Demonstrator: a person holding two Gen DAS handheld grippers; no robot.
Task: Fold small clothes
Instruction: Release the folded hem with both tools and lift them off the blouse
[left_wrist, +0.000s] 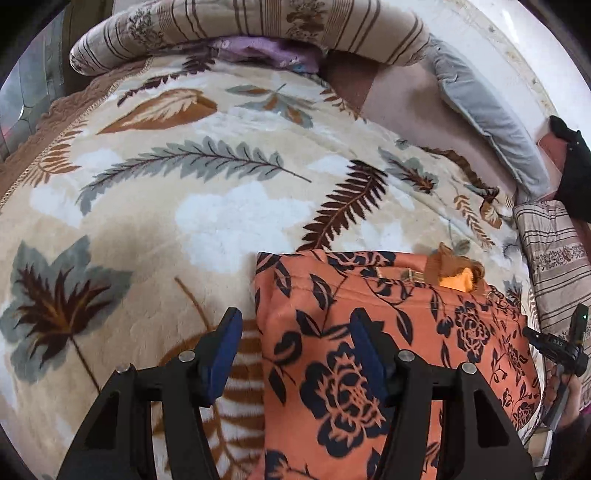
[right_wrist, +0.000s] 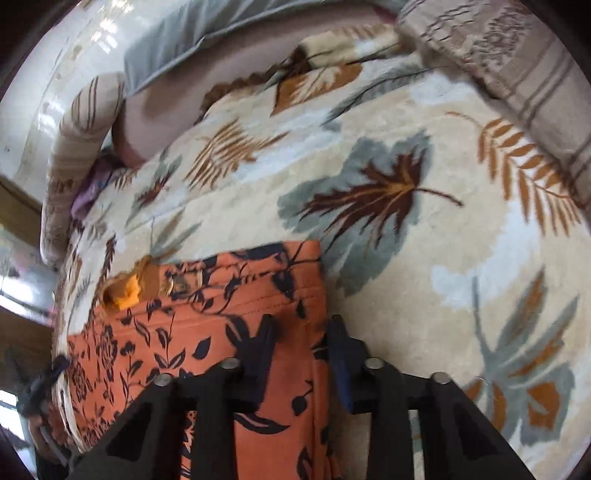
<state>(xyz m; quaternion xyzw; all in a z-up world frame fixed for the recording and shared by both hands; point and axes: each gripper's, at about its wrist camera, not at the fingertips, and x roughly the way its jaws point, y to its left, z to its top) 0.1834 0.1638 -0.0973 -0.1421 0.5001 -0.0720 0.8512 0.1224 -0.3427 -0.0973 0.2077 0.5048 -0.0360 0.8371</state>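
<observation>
An orange garment with dark flower print (left_wrist: 332, 288) lies flat on the leaf-patterned blanket (left_wrist: 184, 221). Its top edge carries a brown trim with a small orange tag (left_wrist: 460, 280). My left gripper (left_wrist: 295, 332) is open and points down over the garment's left edge, one blue pad on the blanket side and one over the cloth. In the right wrist view the same garment (right_wrist: 207, 321) fills the lower left, tag (right_wrist: 125, 295) at its top. My right gripper (right_wrist: 301, 332) stands narrowly open over the garment's right edge, with that edge between its fingers.
The blanket (right_wrist: 443, 240) covers a bed. A striped bolster (left_wrist: 258, 26) lies along the far side, with a purple cloth (left_wrist: 266, 51) beneath it. A grey pillow (left_wrist: 480, 110) rests by the white wall (left_wrist: 517, 44). A hand with the other gripper's body (left_wrist: 554, 343) shows at the right.
</observation>
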